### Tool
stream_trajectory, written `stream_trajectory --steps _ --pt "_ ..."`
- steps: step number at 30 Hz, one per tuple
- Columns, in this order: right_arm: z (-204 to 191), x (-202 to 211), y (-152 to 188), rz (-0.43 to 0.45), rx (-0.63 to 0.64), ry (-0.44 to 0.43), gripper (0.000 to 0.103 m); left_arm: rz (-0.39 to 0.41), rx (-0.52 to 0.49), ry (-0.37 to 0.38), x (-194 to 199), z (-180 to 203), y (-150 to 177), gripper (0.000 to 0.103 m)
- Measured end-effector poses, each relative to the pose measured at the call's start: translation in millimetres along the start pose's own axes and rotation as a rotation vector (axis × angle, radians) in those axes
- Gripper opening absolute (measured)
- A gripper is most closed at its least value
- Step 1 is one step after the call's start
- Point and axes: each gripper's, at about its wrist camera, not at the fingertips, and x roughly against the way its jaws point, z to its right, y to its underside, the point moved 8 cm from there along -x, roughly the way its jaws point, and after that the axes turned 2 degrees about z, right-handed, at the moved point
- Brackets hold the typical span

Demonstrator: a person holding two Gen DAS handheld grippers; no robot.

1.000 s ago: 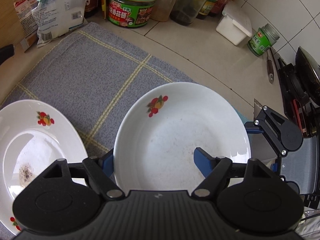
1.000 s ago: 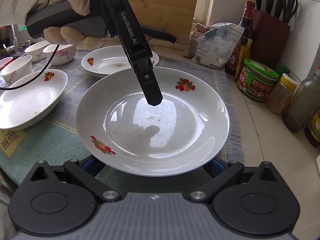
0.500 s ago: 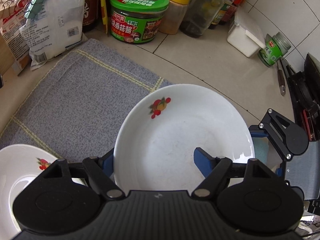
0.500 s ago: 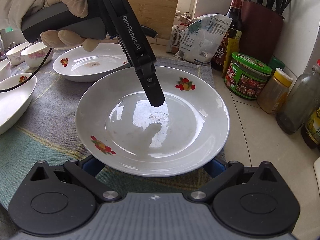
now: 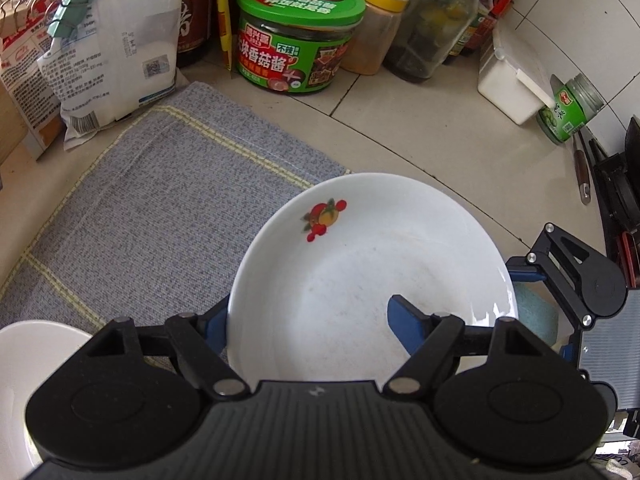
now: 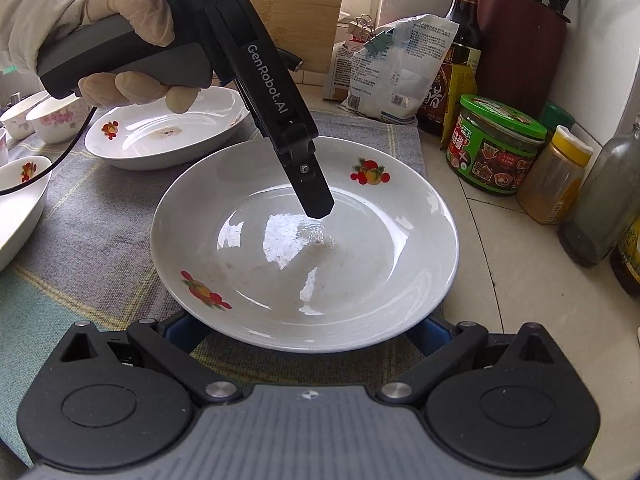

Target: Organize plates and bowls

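Observation:
A white plate (image 5: 360,280) with fruit prints hangs over the right end of the grey mat (image 5: 160,220), carried by both grippers. My left gripper (image 5: 308,316) is shut on its wall: one blue finger (image 5: 404,316) lies inside, the other sits outside under the rim. In the right wrist view the plate (image 6: 320,264) lies over my right gripper (image 6: 308,332), whose two blue fingers run under the near rim, tips hidden. A gloved hand (image 6: 120,20) holds the left gripper's handle, and its finger (image 6: 312,188) points down into the plate.
A second fruit-print plate (image 6: 160,136) sits behind on the mat, with a bowl (image 6: 16,200) and small flowered bowls (image 6: 48,120) at far left. A green-lidded jar (image 5: 296,36), spice jar, bottles, a bag (image 5: 112,40) and a knife block (image 6: 520,40) line the counter's back.
Both grippers have carried the plate along the mat toward the jars and slightly down. The other plates have slid away to the left of both views.

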Motion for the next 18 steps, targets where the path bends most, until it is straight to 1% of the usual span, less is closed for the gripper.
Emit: stream_trajectory --steps 6,8,10,11,13,15,18 --pt "1 -2 1 -0.001 -0.014 0.000 0.103 0.007 -0.008 0.001 -1 1 -2 0.080" --pt "1 -3 1 -0.005 -0.016 0.000 0.103 0.017 -0.013 0.002 -1 1 -2 0.086" --pt "2 -3 1 -0.007 -0.018 0.002 0.103 0.041 -0.008 -0.034 0 -1 -2 0.092" --pt "2 -3 1 -0.008 -0.018 0.004 0.103 0.051 -0.012 -0.058 2 -2 -2 0.092" --pt "2 -1 2 -0.009 -0.020 0.010 0.103 0.066 -0.010 -0.082 7 -5 -1 0.092" --pt "2 4 4 -0.017 -0.013 0.022 0.103 0.083 0.009 -0.090 18 -7 2 0.092" --pt "-1 15 8 -0.023 -0.014 0.031 0.103 0.139 0.020 -0.110 42 -3 6 0.092"
